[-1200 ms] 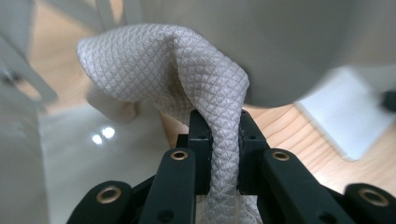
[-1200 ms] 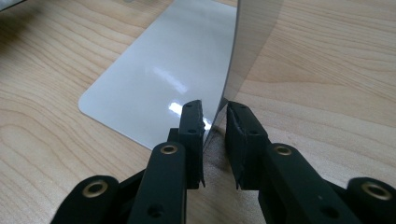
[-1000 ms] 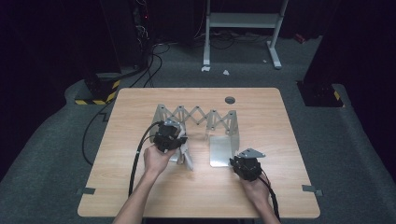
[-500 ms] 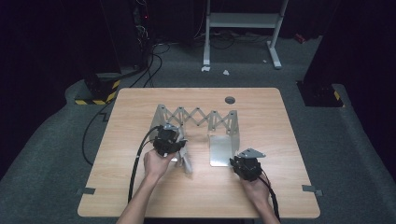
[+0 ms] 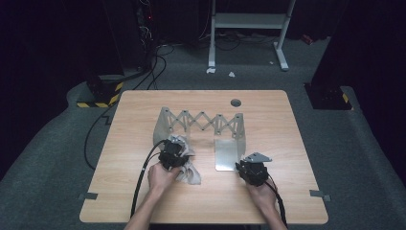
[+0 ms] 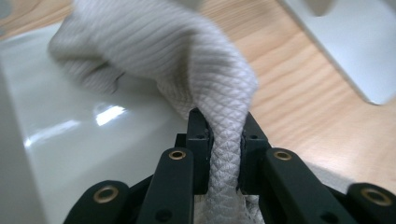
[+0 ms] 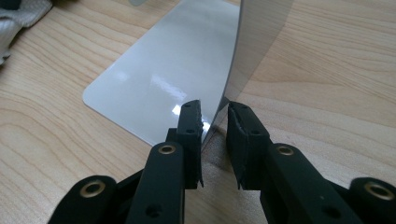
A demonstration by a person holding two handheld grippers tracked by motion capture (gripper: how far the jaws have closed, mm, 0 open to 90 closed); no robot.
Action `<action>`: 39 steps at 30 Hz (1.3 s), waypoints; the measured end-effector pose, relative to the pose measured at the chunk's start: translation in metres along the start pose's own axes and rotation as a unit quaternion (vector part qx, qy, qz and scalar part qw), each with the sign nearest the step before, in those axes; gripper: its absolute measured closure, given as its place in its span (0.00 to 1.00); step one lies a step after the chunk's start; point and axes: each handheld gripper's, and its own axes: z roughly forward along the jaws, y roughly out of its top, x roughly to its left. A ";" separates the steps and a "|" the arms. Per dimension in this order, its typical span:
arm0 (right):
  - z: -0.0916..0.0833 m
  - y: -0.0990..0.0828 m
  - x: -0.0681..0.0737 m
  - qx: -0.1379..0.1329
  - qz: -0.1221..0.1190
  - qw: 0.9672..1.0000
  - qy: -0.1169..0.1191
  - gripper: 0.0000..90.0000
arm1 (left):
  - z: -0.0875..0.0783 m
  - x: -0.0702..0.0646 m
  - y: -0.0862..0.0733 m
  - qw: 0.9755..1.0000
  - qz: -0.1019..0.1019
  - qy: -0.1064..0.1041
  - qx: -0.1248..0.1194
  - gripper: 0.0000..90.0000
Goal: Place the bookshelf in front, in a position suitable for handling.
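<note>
At the rack's left plate [image 6: 70, 154], the left gripper [image 6: 218, 140] clamps the cloth [image 6: 187, 60], which lies directly ahead on it; the right gripper [image 7: 214, 116] straddles the right plate's [image 7: 177, 60] edge.

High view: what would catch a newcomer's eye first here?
A metal scissor rack stands mid-table on two flat plates. The left gripper is shut on a white cloth over the left plate. The right gripper straddles the upright edge of the right plate, near the table's front.

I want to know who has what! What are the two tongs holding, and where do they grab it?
The left tongs pinch a fold of the white cloth. The right tongs straddle the upright metal plate at its near bottom edge; a firm grip cannot be told.
</note>
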 end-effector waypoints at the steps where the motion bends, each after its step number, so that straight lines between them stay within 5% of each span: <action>1: 0.000 0.000 0.000 -0.001 -0.001 1.000 -0.001 0.84 | -0.002 -0.004 0.001 1.000 0.005 -0.004 -0.005 0.88; 6: 0.000 0.000 0.001 -0.001 -0.002 1.000 -0.002 0.84 | -0.013 -0.025 0.013 0.999 0.037 -0.005 -0.026 0.88; 10: 0.000 0.000 0.001 0.000 -0.002 1.000 -0.002 0.84 | -0.022 -0.038 0.032 0.995 0.073 0.039 -0.049 0.87; 16: 0.000 0.000 0.001 0.000 -0.002 1.000 -0.003 0.84 | -0.046 -0.030 0.069 0.993 0.051 0.071 -0.083 0.88; 21: 0.000 0.000 0.001 0.000 -0.003 1.000 -0.003 0.84 | -0.057 -0.023 0.088 0.992 0.038 0.084 -0.086 0.88; 28: 0.000 0.000 0.001 0.000 -0.002 1.000 -0.003 0.84 | -0.040 -0.024 0.086 0.992 0.039 0.095 -0.069 0.88; 34: 0.000 0.000 0.001 0.000 -0.004 1.000 -0.003 0.84 | -0.026 -0.036 0.077 0.987 0.070 0.133 -0.059 0.89; 39: 0.000 0.000 0.001 0.000 -0.004 1.000 -0.003 0.84 | -0.018 -0.039 0.071 0.989 0.072 0.121 -0.049 0.89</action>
